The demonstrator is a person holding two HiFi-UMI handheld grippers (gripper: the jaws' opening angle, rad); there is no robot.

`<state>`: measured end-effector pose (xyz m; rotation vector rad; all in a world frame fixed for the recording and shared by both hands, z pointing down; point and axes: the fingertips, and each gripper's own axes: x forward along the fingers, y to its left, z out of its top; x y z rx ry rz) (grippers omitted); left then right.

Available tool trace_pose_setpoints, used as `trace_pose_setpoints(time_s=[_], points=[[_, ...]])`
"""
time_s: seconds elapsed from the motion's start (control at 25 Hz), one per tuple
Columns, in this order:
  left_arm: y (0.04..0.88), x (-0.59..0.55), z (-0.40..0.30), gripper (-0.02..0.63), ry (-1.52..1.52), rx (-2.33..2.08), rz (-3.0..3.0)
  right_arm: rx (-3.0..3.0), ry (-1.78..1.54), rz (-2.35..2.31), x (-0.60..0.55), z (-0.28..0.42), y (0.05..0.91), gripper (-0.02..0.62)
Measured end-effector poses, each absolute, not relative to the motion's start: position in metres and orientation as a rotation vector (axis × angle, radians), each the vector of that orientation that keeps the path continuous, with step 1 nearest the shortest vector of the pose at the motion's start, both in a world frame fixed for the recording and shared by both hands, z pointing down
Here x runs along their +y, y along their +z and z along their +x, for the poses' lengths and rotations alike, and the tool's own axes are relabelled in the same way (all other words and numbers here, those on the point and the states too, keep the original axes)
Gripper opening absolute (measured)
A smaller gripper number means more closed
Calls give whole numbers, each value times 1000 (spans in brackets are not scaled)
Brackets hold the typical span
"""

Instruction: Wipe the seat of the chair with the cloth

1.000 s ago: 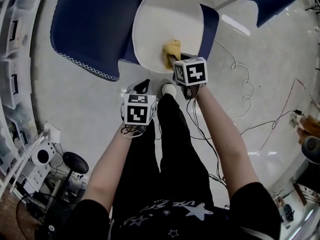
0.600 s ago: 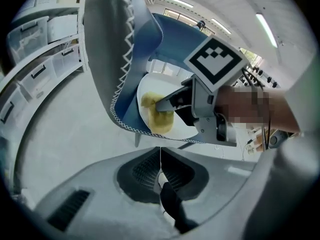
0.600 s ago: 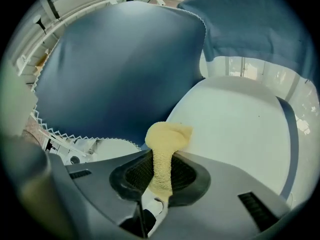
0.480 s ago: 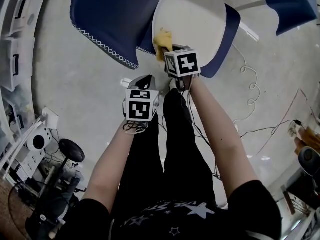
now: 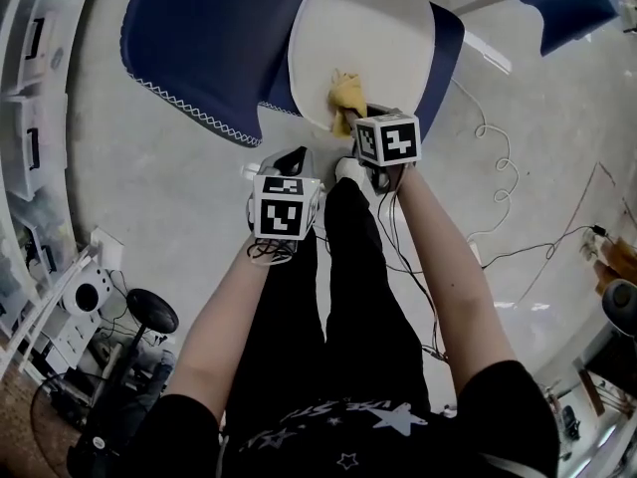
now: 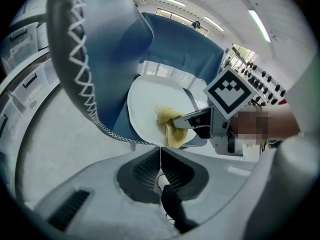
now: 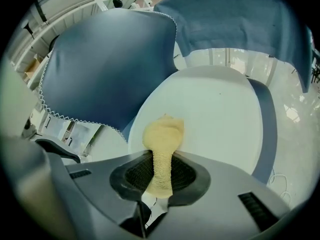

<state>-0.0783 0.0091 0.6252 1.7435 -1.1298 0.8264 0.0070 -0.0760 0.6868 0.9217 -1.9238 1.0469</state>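
Observation:
The chair's white seat (image 5: 368, 38) is an oval pad with a blue shell around it (image 7: 210, 109). A yellow cloth (image 5: 345, 96) lies bunched on the seat's near edge, pinched by my right gripper (image 5: 356, 119), which is shut on it (image 7: 161, 154). The cloth's free end rests on the seat (image 7: 164, 131). My left gripper (image 5: 291, 159) hovers over the floor to the left of the seat's front, its jaws shut on nothing (image 6: 160, 159). From the left gripper view, the cloth (image 6: 169, 126) and the right gripper (image 6: 187, 121) show at the seat's rim.
A blue chair back or armrest (image 5: 199, 48) with white stitching spreads left of the seat. Cables (image 5: 488, 187) trail over the pale floor at the right. Shelving (image 5: 30, 118) stands along the left, with a black stool (image 5: 151, 317) and equipment near it.
The right gripper with the cloth has slid back right along the seat's near edge after a swing to the left. The left gripper has stayed almost in place.

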Motion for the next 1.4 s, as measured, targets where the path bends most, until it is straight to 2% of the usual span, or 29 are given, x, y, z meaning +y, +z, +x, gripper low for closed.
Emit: trace_pose_setpoints(time_s=[0.88, 1.4], points=[[602, -26, 7, 20, 892, -1142, 1772, -1820, 1086, 1024, -71, 149, 685, 71], [518, -48, 28, 20, 828, -1208, 1820, -1900, 1110, 1092, -92, 170, 580, 71]])
